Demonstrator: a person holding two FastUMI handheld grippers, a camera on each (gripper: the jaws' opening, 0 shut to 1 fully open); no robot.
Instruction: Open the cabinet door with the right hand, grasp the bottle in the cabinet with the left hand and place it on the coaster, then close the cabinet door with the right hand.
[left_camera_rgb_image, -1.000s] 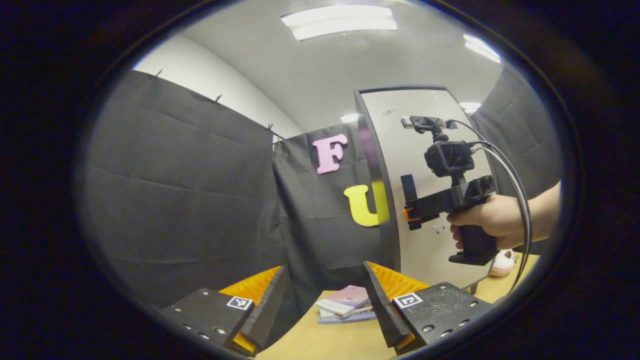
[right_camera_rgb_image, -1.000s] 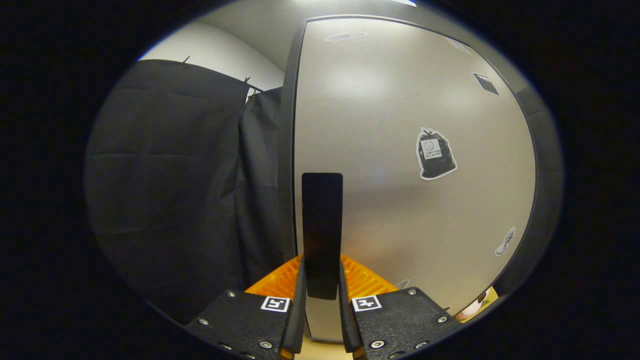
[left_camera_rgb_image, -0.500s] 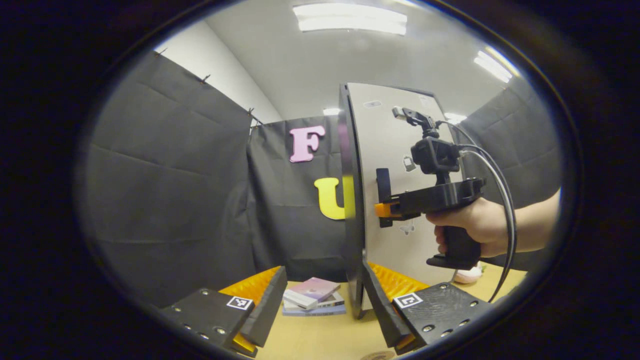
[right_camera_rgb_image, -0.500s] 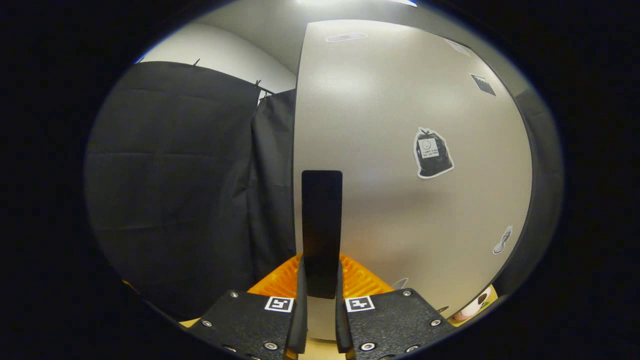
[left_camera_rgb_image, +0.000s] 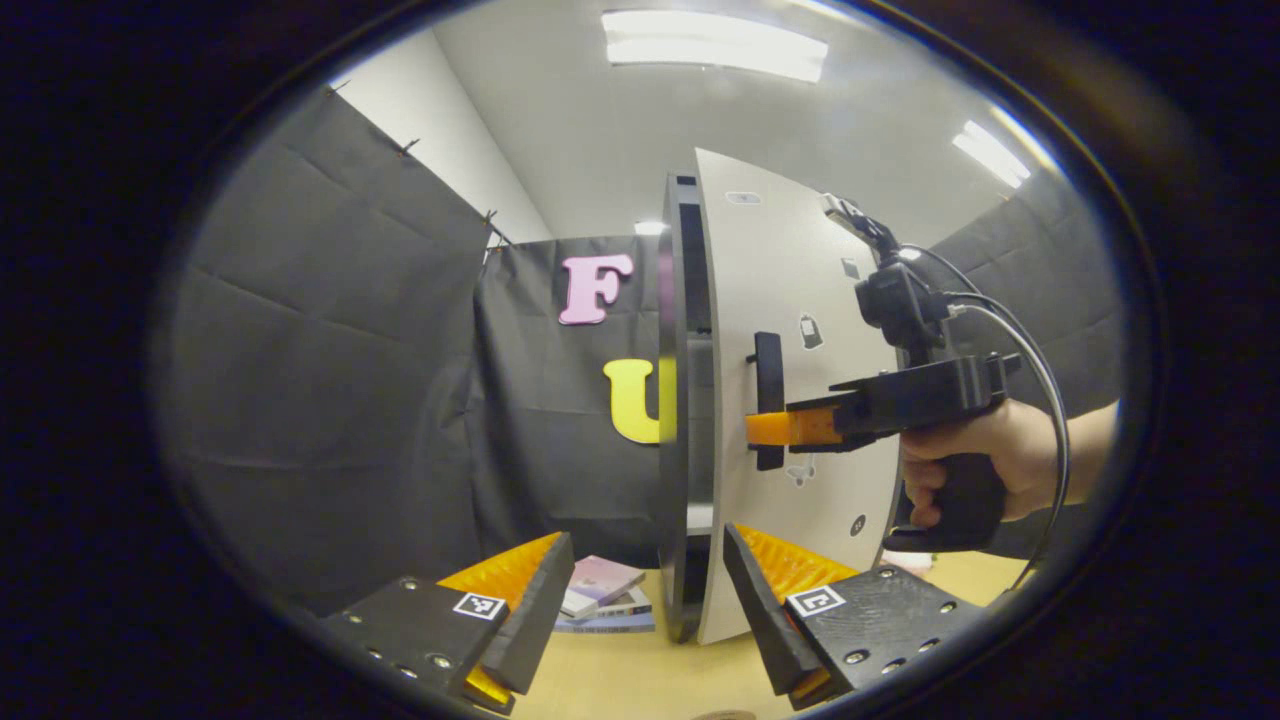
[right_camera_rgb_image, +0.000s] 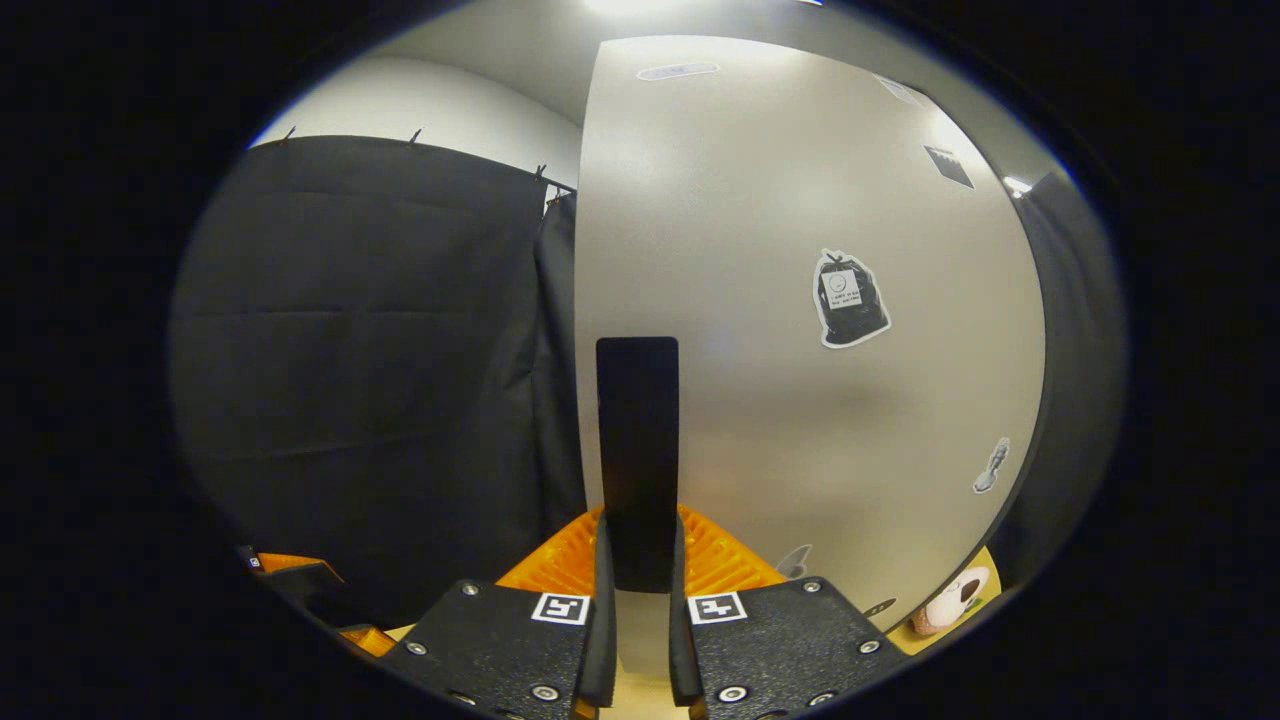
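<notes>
Books are stacked on the table at left, beyond the left gripper, whose fingers are held apart. Rightward, the cabinet door is swung partly ajar, its handle clamped by the right gripper. The bottle cannot be seen.

Cabinet door barely ajar: narrow gap at cabinet edge blocks entry
</notes>
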